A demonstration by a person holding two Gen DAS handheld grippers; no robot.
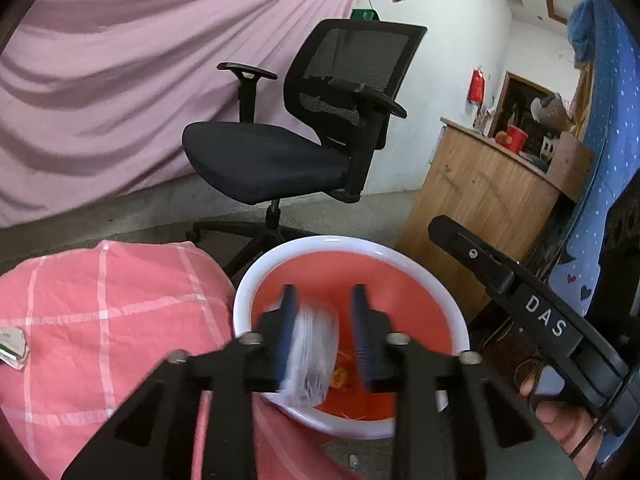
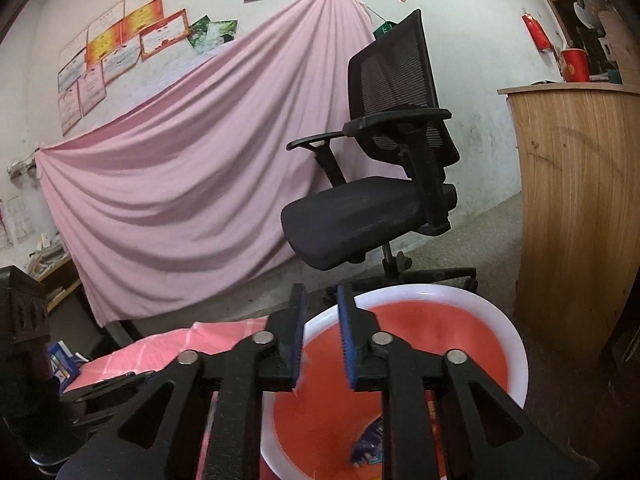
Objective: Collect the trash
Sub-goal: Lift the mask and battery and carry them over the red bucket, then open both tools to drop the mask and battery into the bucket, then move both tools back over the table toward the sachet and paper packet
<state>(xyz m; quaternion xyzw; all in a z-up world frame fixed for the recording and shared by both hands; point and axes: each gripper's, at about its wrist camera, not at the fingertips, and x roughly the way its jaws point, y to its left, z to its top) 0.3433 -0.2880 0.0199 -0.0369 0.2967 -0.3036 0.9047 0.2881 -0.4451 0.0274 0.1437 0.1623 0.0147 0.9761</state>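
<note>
Both grippers are held over the red bin [image 1: 400, 280] so dropped trash lands inside. Left gripper [image 1: 325, 334]: jaws parted, a blurred clear plastic wrapper [image 1: 314, 356] is seen loose between them, apparently being released. Right gripper [image 2: 322, 340]: jaws slightly parted, nothing held; a blue wrapper [image 2: 368, 446] lies in the bin below.

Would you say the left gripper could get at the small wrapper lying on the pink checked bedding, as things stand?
Probably yes. The wrapper lies uncovered on the bedding, off to the side of the left gripper, with nothing between them. A blurred clear bag sits between its open jaws over the bin, so that should drop first.
</note>
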